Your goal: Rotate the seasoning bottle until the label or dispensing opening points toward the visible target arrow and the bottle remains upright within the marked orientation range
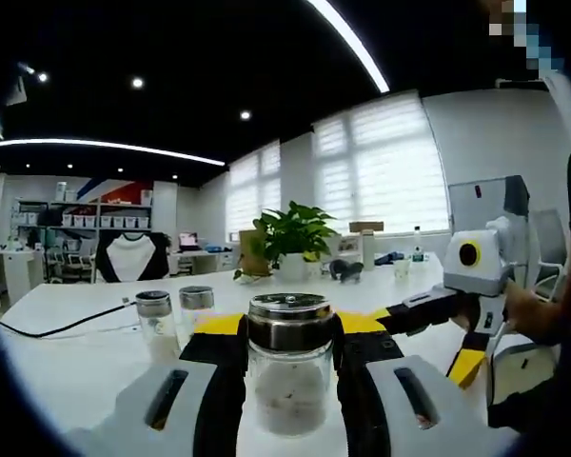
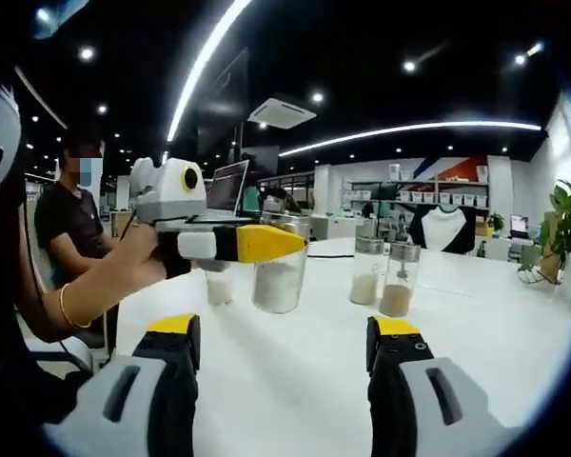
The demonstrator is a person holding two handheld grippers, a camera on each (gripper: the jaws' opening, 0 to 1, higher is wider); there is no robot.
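A glass seasoning bottle with a shiny metal lid stands upright between my left gripper's yellow-tipped jaws, which are shut on its upper body. It holds pale powder at the bottom. In the right gripper view the same bottle sits in the left gripper, which reaches in from the left. I cannot tell if it touches the table. My right gripper is open with nothing between its jaws, a short way in front of the bottle. It also shows as the right gripper beside the bottle.
Two more seasoning bottles stand together on the white table, seen again as bottles. A black cable lies at the left. A potted plant stands behind. A person sits beside the table.
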